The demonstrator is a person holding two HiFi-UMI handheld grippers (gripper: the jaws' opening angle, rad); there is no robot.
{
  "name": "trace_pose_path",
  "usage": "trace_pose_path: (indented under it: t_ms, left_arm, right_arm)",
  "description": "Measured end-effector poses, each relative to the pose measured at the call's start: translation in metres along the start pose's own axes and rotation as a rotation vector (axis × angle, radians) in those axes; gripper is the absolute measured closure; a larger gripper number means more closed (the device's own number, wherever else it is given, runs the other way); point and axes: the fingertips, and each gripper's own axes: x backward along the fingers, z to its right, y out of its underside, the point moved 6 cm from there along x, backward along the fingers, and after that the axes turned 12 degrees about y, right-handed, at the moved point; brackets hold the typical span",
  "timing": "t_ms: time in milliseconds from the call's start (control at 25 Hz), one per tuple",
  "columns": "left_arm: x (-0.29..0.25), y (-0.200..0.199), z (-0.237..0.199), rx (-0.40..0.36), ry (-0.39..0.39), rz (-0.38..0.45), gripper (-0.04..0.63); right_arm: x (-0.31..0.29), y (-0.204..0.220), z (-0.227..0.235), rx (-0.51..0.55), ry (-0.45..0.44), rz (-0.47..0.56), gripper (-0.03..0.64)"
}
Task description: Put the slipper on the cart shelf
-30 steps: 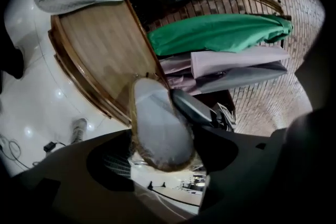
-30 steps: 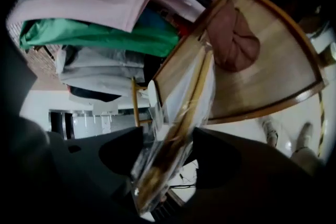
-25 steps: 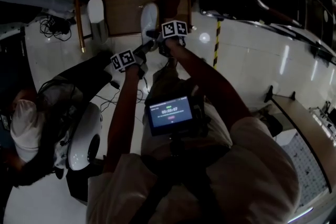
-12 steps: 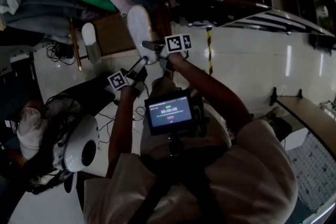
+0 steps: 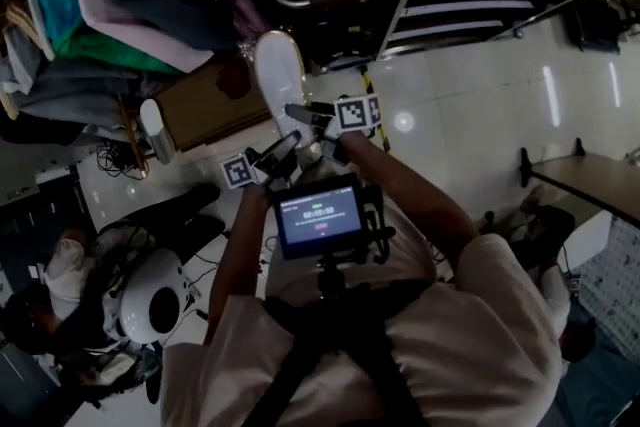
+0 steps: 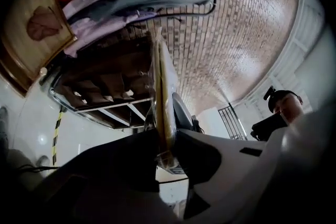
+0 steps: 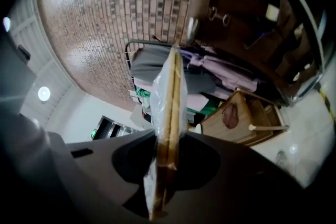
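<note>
The flat white slipper (image 5: pixel 279 75), tan-soled and sealed in clear crinkled plastic, hangs in the air in front of the person, clear of the glossy white tiled floor (image 5: pixel 470 115) and not resting on any shelf. In the head view it shows as a long pale oval pointing away from the body; in both gripper views it is seen edge-on as a thin upright strip. The left gripper (image 6: pixel 166 136) pinches its near end from the lower left. Its jaws have just been closing and now stand nearly together, with the slipper's edge pressed between them. The right gripper (image 7: pixel 169 139) clamps the same end from the right. Its jaws have just been easing apart a little, yet the slipper sits between them and both pads appear to touch it. Both grippers point roughly level, marker cubes facing up. The left forearm (image 5: pixel 240 245) and right forearm (image 5: pixel 410 195) reach forward from pale sleeves, converging on the slipper. Just left of it lies a brown wooden board (image 5: pixel 205 100) with a second white slipper (image 5: pixel 156 129) at its far-left edge; whether this board belongs to the cart is hard to tell in the dim light. Hanging clothes (image 5: pixel 120 5) crowd the upper left, and a small lit screen (image 5: pixel 320 215) sits at the person's chest.
</note>
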Motion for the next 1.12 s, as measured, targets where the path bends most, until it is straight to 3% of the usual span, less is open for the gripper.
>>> trace_pose_path:
  t_ms: [120, 160, 240, 520, 760, 1120]
  left_arm:
    - [-0.041, 0.020, 0.010, -0.051, 0.024, -0.084, 0.532]
    - [-0.053, 0.028, 0.013, -0.056, 0.037, -0.095, 0.532]
    - [-0.075, 0.041, 0.019, -0.055, 0.066, -0.104, 0.532]
    - [-0.164, 0.095, 0.024, -0.032, 0.117, -0.231, 0.534]
    - [-0.211, 0.124, 0.015, 0.028, 0.130, -0.322, 0.534]
    - [-0.291, 0.136, -0.027, 0.125, 0.074, -0.371, 0.534]
  right_arm:
    - [0.056, -0.004, 0.001, 0.089, 0.023, 0.076, 0.446]
    - [0.075, -0.005, 0.000, 0.129, 0.037, 0.094, 0.396]
    - [0.115, -0.003, -0.001, 0.177, 0.062, 0.130, 0.358]
    - [0.275, -0.017, 0.015, 0.256, 0.212, 0.448, 0.369]
    - [0.364, -0.027, 0.009, 0.352, 0.321, 0.659, 0.403]
    - [0.450, -0.066, 0.022, 0.460, 0.505, 0.757, 0.407]
